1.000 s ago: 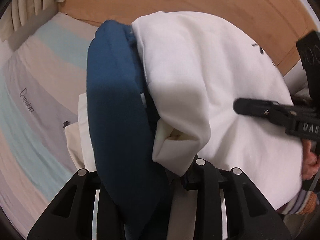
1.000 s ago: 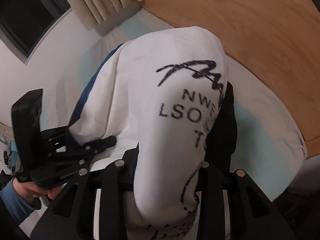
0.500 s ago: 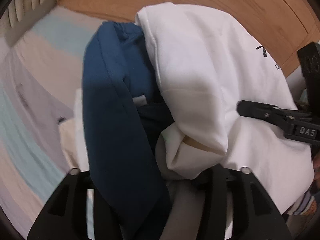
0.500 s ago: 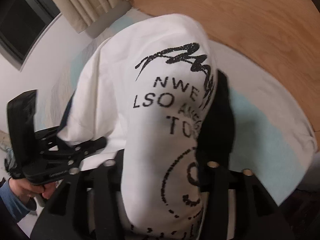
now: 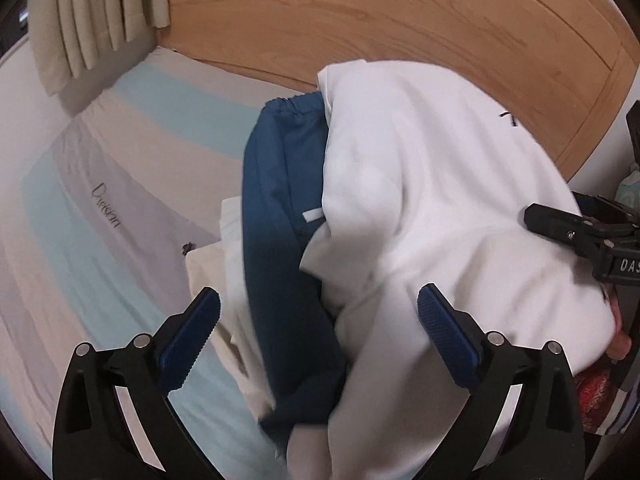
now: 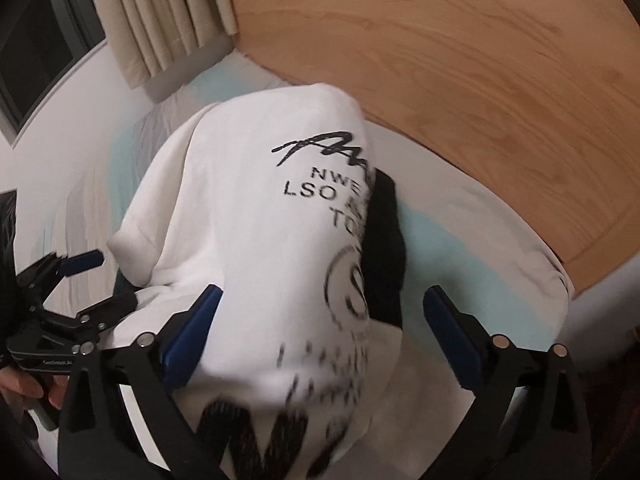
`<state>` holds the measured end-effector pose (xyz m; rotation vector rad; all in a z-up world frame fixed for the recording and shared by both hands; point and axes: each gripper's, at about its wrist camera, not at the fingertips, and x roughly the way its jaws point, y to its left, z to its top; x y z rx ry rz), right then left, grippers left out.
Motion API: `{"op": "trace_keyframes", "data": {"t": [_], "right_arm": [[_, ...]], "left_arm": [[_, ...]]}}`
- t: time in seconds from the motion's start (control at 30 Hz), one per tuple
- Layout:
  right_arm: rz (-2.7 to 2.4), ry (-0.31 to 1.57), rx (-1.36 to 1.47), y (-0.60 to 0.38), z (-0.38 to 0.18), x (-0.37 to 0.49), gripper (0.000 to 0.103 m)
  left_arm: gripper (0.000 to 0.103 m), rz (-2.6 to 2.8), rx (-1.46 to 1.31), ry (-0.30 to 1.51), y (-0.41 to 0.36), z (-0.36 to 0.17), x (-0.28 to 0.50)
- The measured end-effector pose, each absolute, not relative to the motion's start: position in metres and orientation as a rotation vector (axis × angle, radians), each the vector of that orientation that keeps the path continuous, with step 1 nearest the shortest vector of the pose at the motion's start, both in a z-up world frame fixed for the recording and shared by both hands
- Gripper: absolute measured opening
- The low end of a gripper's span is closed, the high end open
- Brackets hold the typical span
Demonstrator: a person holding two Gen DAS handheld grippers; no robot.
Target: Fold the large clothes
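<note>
Left gripper [image 5: 318, 312]: fingers spread wide and opening; blue pads clear of the cloth, pinching nothing, though the blue garment and a white fold lie between them.
Right gripper [image 6: 318, 308]: fingers spread wide and opening; the left pad [image 6: 192, 330] sits against or just beside the white cloth, the right pad stands apart; nothing is pinched.
White sweatshirt [image 6: 248, 216]: on the bed, draped over the pile, black lettering facing up.
Blue garment [image 5: 280, 208]: under the sweatshirt's left edge, its gathered hem toward the headboard.
Black garment [image 6: 386, 248]: peeks out beneath the sweatshirt's right side.
Cream cloth [image 5: 212, 256]: under the blue garment.
Bed [image 5: 100, 208]: pastel striped sheet.
Headboard [image 5: 400, 20]: wood, behind the pile.
Curtain [image 6: 160, 12]: at top left.
</note>
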<state>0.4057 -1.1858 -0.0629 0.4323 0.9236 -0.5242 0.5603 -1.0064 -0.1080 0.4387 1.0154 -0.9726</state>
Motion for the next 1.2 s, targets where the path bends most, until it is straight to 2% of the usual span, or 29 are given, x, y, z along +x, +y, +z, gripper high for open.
{"op": "trace_keyframes", "data": {"t": [0.2, 0.5, 0.6, 0.87, 1.2], "right_arm": [[-0.640, 0.830, 0.386, -1.155, -0.026, 0.362, 0.096], [-0.738, 0.690, 0.212, -1.010, 0.038, 0.265, 0.096], [-0.795, 0.679, 0.181, -0.959, 0.040, 0.243, 0.096], [-0.856, 0.649, 0.267, -0.865, 0.027, 0.162, 0.096], [-0.812, 0.652, 0.211, -0.842, -0.023, 0.127, 0.096]], "left_arm": [[0.097, -0.959, 0.395, 0.965, -0.971, -0.043, 0.525], [0.097, -0.909, 0.383, 0.821, -0.864, 0.042, 0.414], [0.097, -0.876, 0.425, 0.802, -0.823, 0.047, 0.379], [0.097, -0.860, 0.315, 0.794, -0.727, 0.043, 0.309], [0.097, -0.783, 0.365, 0.722, -0.716, 0.015, 0.255]]}}
